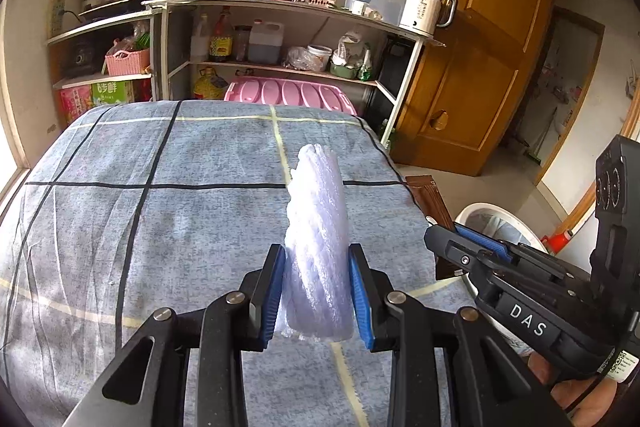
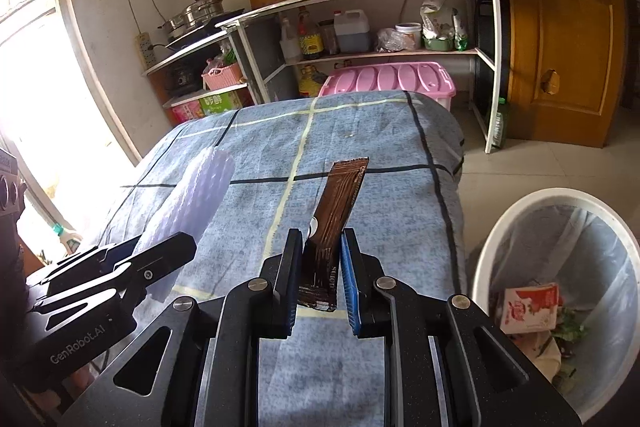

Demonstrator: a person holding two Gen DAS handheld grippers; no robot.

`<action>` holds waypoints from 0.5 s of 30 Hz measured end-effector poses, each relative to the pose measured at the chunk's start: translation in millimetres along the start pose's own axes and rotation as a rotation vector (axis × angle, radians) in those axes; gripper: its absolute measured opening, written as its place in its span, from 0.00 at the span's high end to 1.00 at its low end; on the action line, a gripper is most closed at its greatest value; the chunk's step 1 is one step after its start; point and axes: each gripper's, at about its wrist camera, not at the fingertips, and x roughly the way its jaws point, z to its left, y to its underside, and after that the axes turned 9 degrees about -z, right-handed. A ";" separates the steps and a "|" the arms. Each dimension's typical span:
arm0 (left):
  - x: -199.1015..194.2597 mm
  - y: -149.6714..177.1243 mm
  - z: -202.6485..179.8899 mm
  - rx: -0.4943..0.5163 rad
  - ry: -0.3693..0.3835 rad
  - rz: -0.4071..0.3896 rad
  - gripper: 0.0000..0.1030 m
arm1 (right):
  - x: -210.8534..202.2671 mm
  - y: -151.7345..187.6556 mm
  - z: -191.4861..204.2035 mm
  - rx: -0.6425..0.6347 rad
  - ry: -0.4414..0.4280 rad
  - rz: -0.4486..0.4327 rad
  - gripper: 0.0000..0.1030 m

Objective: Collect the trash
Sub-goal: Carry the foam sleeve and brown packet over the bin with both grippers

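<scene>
Nearest the left wrist camera, the left gripper [image 1: 318,291] is clamped on a roll of white foam netting [image 1: 318,227], blue pads pressing its lower part from both sides so the rest stands up and forward, clear of the blue checked cloth [image 1: 160,207] that covers the table. Held by the bottom like that, the light netting should not flop or catch on the cloth as it is carried.

In the right wrist view, the right gripper [image 2: 320,267] is closed on a brown sachet [image 2: 336,211], pinched near its lower end with the torn top pointing away. The thin packet sits on edge between the pads, which probably gives a surer hold than gripping it flat.

Both pieces of trash are lifted off the cloth, so neither rests on the table now; the visible cloth looks bare. The two grippers hang side by side over the near part of the table, the right one close to its right edge.

Just beyond that right edge, on the floor, stands the white bin [image 2: 492,247], lined with a clear bag and already holding a red-and-white carton and some greens. I judge the drop comes next, the sachet first

Farther off, past the far edge, stands a pink crate [image 2: 392,79] under cluttered shelves
</scene>
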 end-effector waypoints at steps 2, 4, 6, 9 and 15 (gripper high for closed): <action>-2.6 -0.2 -13.7 0.023 0.012 -0.007 0.69 | -10.1 2.6 -9.5 0.011 0.010 -0.008 0.81; -3.7 -0.1 -26.8 0.040 0.028 -0.006 0.69 | -19.8 4.9 -20.3 0.027 0.023 -0.016 0.81; -4.2 0.7 -39.4 0.051 0.047 -0.006 0.69 | -29.8 7.7 -31.7 0.046 0.033 -0.026 0.81; -4.6 2.2 -56.9 0.074 0.069 -0.006 0.69 | -44.3 9.8 -49.1 0.066 0.057 -0.040 0.81; 0.6 6.1 -99.3 0.121 0.136 0.005 0.69 | -75.3 12.0 -86.9 0.097 0.119 -0.058 0.81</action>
